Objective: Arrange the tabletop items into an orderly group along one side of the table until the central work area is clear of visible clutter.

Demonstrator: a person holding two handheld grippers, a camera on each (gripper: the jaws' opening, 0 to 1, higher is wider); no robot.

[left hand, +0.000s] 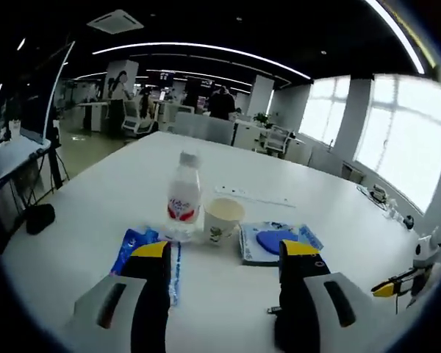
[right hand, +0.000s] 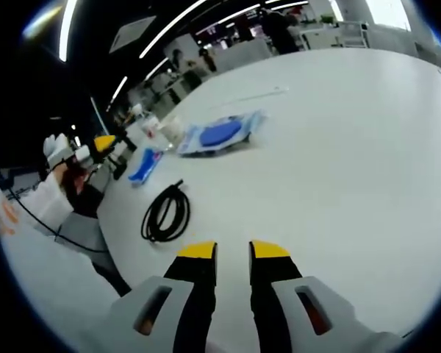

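In the left gripper view my left gripper [left hand: 224, 250] is open, its jaws wide apart with nothing between them. Just beyond it stand a clear plastic bottle [left hand: 184, 195] with a red label and a paper cup [left hand: 223, 219]. A blue packet [left hand: 136, 248] lies by the left jaw, and a clear pack with a blue disc [left hand: 275, 241] lies by the right jaw. In the right gripper view my right gripper [right hand: 233, 250] hovers over bare table, its jaws nearly together and holding nothing. A coiled black cable [right hand: 165, 213] lies ahead of it on the left.
A long white strip [left hand: 253, 197] lies behind the cup. A black object [left hand: 40, 218] sits near the white table's left edge [left hand: 29, 243]. The other gripper [left hand: 400, 281] shows at the right. Office desks, chairs and people stand far behind.
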